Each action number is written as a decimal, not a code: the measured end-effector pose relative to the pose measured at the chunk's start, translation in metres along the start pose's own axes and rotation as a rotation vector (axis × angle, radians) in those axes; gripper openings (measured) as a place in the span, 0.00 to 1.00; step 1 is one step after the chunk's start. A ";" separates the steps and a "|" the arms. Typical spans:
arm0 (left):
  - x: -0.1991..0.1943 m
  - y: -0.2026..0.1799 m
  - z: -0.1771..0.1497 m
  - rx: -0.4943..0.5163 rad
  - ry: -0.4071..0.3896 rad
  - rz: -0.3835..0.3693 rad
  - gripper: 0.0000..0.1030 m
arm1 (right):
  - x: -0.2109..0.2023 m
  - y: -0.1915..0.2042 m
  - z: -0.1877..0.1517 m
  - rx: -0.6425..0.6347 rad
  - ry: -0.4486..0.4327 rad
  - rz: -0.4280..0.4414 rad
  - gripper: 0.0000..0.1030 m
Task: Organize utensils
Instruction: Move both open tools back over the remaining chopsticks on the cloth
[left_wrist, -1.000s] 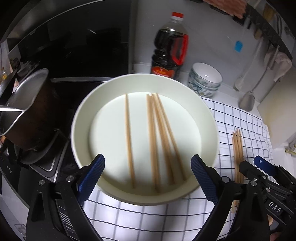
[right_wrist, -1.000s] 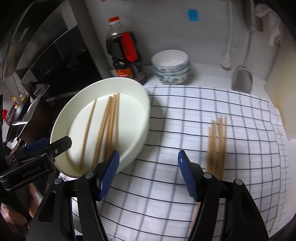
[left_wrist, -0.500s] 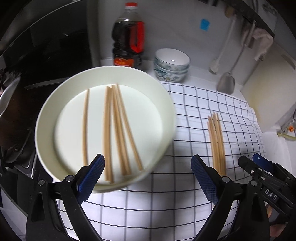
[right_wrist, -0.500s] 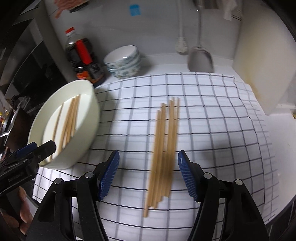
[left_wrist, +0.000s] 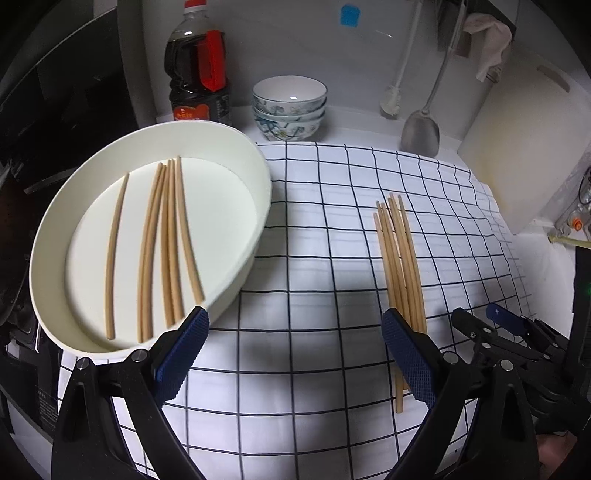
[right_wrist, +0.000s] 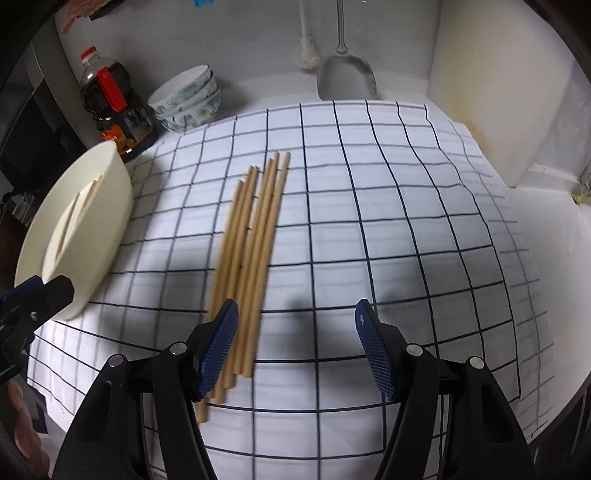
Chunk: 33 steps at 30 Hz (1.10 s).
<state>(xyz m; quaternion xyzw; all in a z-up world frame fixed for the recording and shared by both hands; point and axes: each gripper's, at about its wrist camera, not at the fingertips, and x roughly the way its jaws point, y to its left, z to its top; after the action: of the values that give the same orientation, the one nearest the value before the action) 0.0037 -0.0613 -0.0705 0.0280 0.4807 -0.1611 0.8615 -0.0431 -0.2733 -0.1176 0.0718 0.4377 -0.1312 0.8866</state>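
A wide white dish (left_wrist: 258, 173) at the left edge of a checked cloth (left_wrist: 317, 236) holds several wooden chopsticks (left_wrist: 166, 240). A second bundle of chopsticks (left_wrist: 400, 258) lies on the cloth to the right. My left gripper (left_wrist: 295, 343) hovers open over bare cloth between dish and bundle, gripping nothing. In the right wrist view my right gripper (right_wrist: 295, 332) is open above the cloth. The near ends of the bundle (right_wrist: 255, 240) run under its left finger (right_wrist: 219, 339). Nothing is between the pads. The dish (right_wrist: 107, 206) stands at the left.
At the back stand a dark sauce bottle (left_wrist: 199, 74), stacked patterned bowls (left_wrist: 290, 107), a hanging metal spatula (left_wrist: 421, 129) and brush. A pale cutting board (left_wrist: 524, 147) leans at the right. A dark stove lies left of the dish.
Both grippers have swung to the right and a little lower. The dish has slid to the left of both views and the cloth bundle has come close. Both sets of jaws are unchanged.
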 end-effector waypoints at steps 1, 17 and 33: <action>0.001 -0.003 -0.002 0.003 0.000 0.001 0.90 | 0.003 -0.001 -0.001 -0.002 0.002 0.000 0.61; 0.021 -0.015 -0.019 0.011 0.034 0.015 0.90 | 0.039 -0.001 -0.003 -0.027 0.016 0.027 0.61; 0.029 -0.013 -0.017 0.002 0.049 0.010 0.90 | 0.038 0.010 -0.006 -0.135 -0.004 -0.023 0.61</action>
<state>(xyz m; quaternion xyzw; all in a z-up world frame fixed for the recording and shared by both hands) -0.0001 -0.0779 -0.1027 0.0352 0.5016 -0.1565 0.8501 -0.0224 -0.2690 -0.1510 0.0064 0.4445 -0.1116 0.8888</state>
